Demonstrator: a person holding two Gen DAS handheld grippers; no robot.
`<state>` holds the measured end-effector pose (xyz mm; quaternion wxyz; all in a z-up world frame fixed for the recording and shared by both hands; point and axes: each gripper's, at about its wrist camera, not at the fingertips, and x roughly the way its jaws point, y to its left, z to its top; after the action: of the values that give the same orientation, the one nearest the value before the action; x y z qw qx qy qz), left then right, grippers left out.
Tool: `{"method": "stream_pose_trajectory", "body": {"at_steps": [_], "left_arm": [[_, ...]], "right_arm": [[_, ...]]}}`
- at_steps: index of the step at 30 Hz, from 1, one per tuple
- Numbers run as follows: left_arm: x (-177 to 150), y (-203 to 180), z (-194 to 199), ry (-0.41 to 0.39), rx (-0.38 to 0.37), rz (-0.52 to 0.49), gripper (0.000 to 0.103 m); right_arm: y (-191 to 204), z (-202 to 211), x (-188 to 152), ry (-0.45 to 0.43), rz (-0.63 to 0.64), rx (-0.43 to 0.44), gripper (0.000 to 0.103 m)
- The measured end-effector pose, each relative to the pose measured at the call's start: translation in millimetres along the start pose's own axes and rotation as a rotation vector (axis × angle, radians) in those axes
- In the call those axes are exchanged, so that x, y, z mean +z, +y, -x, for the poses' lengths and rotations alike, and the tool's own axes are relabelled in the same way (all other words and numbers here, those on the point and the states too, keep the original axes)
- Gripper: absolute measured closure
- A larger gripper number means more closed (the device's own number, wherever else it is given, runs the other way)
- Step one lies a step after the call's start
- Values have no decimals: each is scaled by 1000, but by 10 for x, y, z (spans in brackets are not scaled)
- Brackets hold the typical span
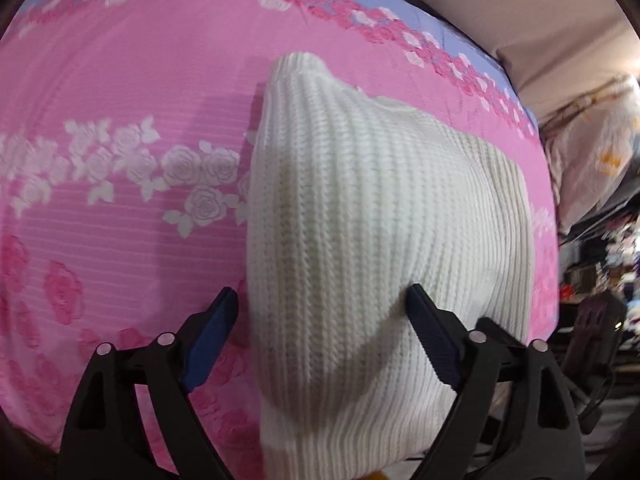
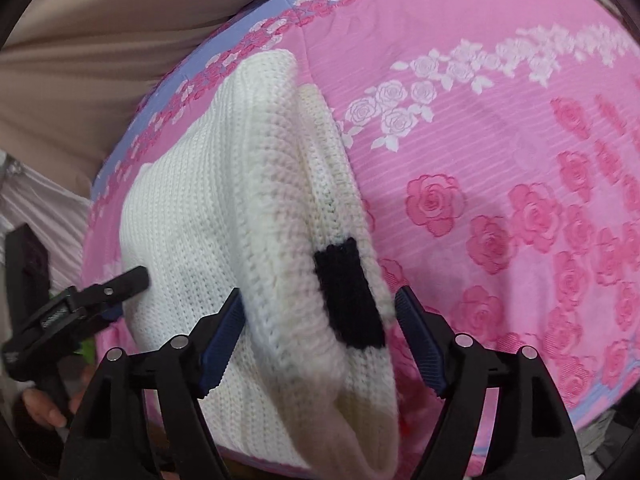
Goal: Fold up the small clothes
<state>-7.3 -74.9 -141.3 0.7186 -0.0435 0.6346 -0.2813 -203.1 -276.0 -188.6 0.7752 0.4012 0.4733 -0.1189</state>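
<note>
A folded white knitted garment (image 1: 372, 216) lies on a pink rose-patterned bedspread (image 1: 120, 240). My left gripper (image 1: 322, 322) is open, its jaws either side of the garment's near left edge, with nothing clamped. In the right wrist view the same garment (image 2: 224, 200) shows a folded layer with a black knitted patch (image 2: 348, 296). My right gripper (image 2: 320, 320) is open, its jaws straddling that folded right edge. The left gripper (image 2: 124, 280) also shows at the garment's left side in the right wrist view.
The bedspread (image 2: 500, 160) spreads wide to the right of the garment. A beige wall or headboard (image 2: 100, 40) runs behind the bed's far edge. Cluttered items and a pale bag (image 1: 592, 160) lie beyond the bed's right edge.
</note>
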Motion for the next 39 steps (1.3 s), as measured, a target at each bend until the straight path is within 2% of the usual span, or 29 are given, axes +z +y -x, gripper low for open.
{"method": "stream_pose_trajectory", "body": {"at_steps": [4,5,7,8,9,11,15,20,23,25,27,28,29,31,33,35,37,39], "left_arm": [[38,28,-110,25,-73,50,19],[39,25,-119,31,-92,55,26],[49,-17,-113,42,-106,49,36],[60,-46,-88,46,-104,38,44],[69,-65,-56,47,-102,32,52],[95,-118,36,51,-112,31,59],[146,-350,319,3,-130,-35,63],[274,-802,744,-105,-195,-154,62],[363,-923,683,-130,-218,-166,55],[381,-899,482,-140,-206,-150,51],[369,-825,165,-133,-132,-148,52],[355,-786,41,-120,-90,-152,52],[332,-735,-59,-106,-63,-149,52],[254,-616,-65,-103,-80,-121,49],[213,-580,-36,-111,-84,-115,31],[205,-557,-94,-96,-86,-117,26],[220,-564,-204,-66,-98,-102,24],[226,-565,-347,-30,-141,-86,23]], "right_arm": [[15,-102,60,3,-27,44,21],[38,-121,78,6,-22,45,23],[62,-153,111,21,-26,83,41],[67,-155,127,28,-42,115,52],[83,-137,146,24,-43,126,58],[148,-42,170,-2,-26,140,64],[351,298,256,-86,15,181,67],[502,872,398,-229,67,168,67],[334,1008,496,-274,65,115,65],[188,904,558,-261,44,96,61],[-26,661,621,-206,7,59,58],[-26,661,621,-206,7,59,57],[-137,508,646,-166,-11,19,56],[-284,363,604,-118,-27,-47,53],[-331,392,509,-141,-31,-6,44],[-359,429,468,-157,-27,14,36],[-394,353,465,-131,-33,26,34],[-449,181,475,-95,-67,44,32]]}}
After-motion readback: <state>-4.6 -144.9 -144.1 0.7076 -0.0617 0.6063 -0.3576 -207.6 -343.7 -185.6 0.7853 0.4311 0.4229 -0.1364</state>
